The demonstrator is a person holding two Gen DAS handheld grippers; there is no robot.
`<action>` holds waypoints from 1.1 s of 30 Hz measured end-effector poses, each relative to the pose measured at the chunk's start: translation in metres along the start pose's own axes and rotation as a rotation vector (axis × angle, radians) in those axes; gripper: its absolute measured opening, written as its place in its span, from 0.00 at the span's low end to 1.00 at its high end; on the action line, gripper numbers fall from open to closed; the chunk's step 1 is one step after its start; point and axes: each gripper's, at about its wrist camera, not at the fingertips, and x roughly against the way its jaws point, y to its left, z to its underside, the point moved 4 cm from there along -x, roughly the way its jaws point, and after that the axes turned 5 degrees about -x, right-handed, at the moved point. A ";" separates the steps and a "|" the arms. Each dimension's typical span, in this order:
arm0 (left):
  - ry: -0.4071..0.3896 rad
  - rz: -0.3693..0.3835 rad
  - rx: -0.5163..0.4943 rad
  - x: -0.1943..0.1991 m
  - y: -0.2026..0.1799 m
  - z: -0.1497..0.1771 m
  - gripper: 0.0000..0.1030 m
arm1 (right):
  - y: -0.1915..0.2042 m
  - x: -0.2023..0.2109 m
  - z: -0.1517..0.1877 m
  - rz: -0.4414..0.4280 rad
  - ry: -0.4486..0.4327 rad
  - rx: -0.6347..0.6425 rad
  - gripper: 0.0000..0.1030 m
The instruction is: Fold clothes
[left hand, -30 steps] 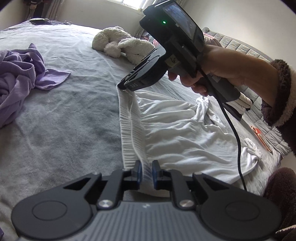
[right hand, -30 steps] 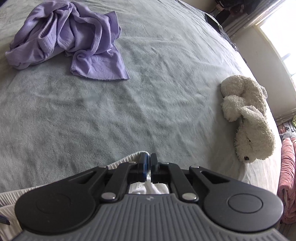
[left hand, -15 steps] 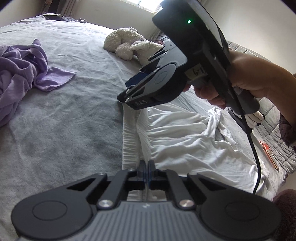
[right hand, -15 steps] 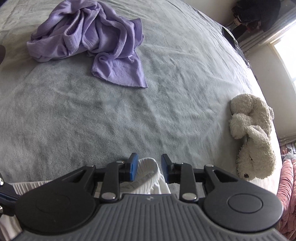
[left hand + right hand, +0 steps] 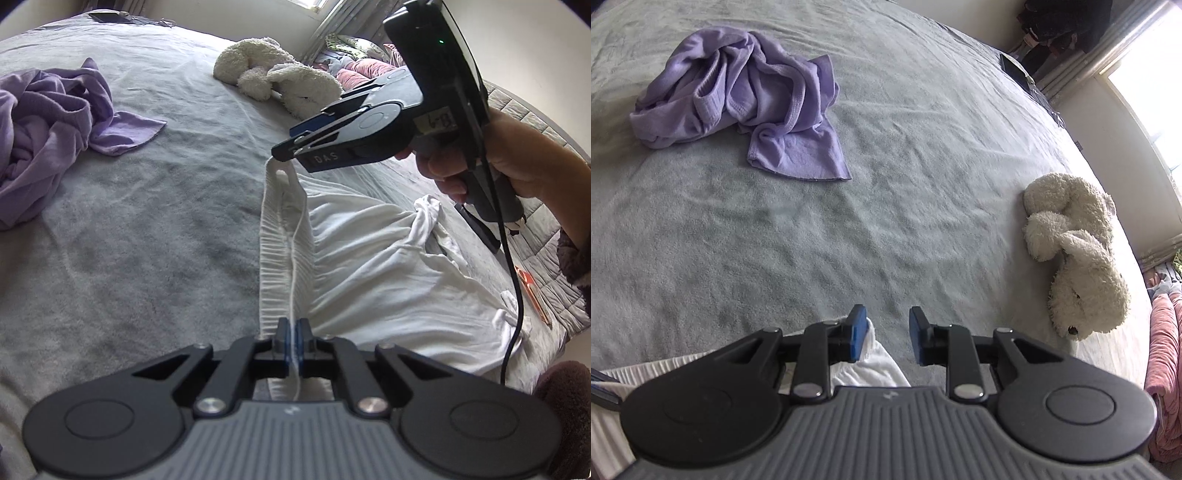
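The left tongs [image 5: 293, 341] are pressed together, pinching the ribbed waistband of the white garment [image 5: 373, 266]. The right tongs [image 5: 888, 334] stand spread, the waistband's other end seemingly draped against one blue pad [image 5: 857, 332], though contact is hard to judge. The garment lies wrinkled near the bed's [image 5: 155, 229] near edge. A crumpled purple garment [image 5: 738, 99] and plush toy [image 5: 1075, 254] lie farther off.
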 end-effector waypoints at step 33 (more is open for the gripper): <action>0.095 -0.142 -0.145 0.011 -0.020 0.018 0.28 | -0.023 -0.029 0.010 -0.278 0.036 -0.198 0.41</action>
